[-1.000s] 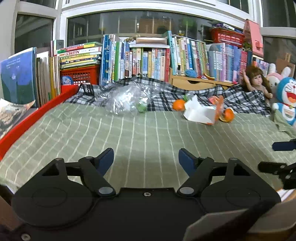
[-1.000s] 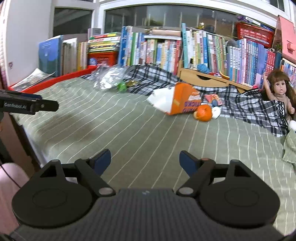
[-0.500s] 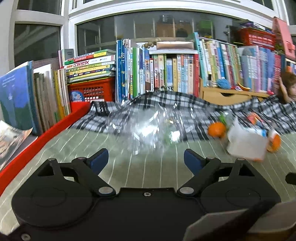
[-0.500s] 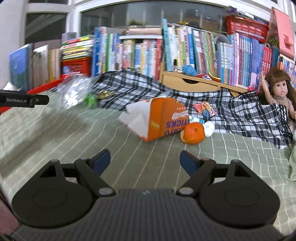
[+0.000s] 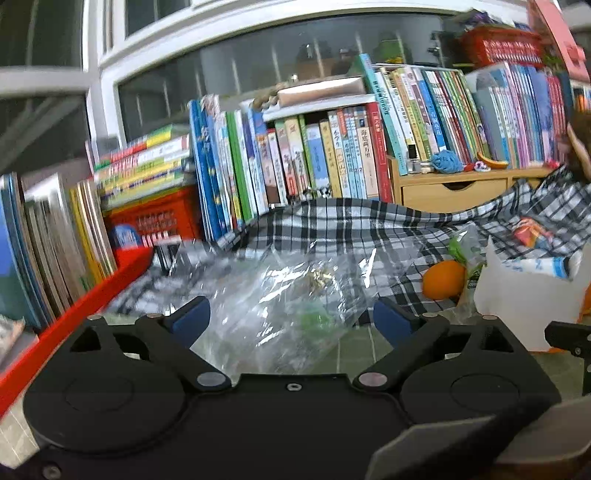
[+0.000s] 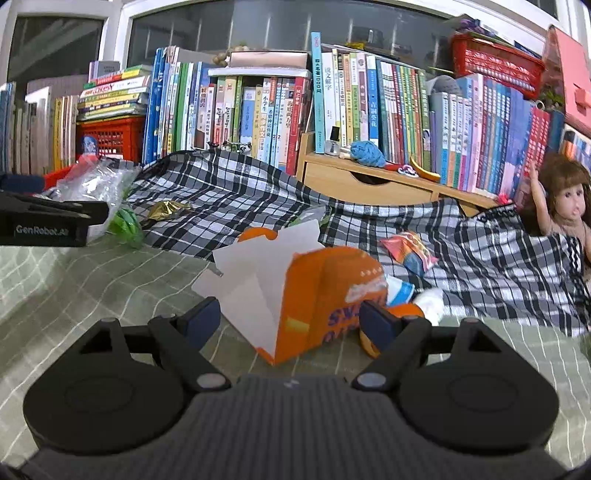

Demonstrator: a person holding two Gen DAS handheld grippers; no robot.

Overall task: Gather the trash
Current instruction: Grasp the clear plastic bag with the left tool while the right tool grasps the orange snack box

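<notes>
Clear plastic bag (image 5: 280, 306) crumpled between our left gripper's (image 5: 291, 317) jaws, just opened wide, gripping nothing, orange carton (image 6: 314, 299) tipped over, flaps leftward, between our right gripper's (image 6: 291, 321) spread, empty jaws, orange (image 5: 443, 278) beside it, checked blanket (image 6: 258, 199) and books (image 6: 258, 107) behind.

Indoor light is decent and even, dark window panes (image 5: 48, 33) up top. Left wrist view is smeared with motion blur, worst at the left edge; fisheye bends the books (image 6: 258, 99) outward.

Off my left claw (image 5: 288, 319) I see a clear, glossy plastic bag (image 5: 280, 295), crinkled and catching glare, and the claw's own housing is matt black plastic. Under my right claw (image 6: 286, 323) the orange carton (image 6: 295, 306) looks like smooth printed card (white and unprinted inside). The bed (image 6: 92, 288) wears soft matt green cloth, with checked woven fabric (image 6: 240, 195) behind and a plain wooden drawer box (image 6: 354, 184).
</notes>
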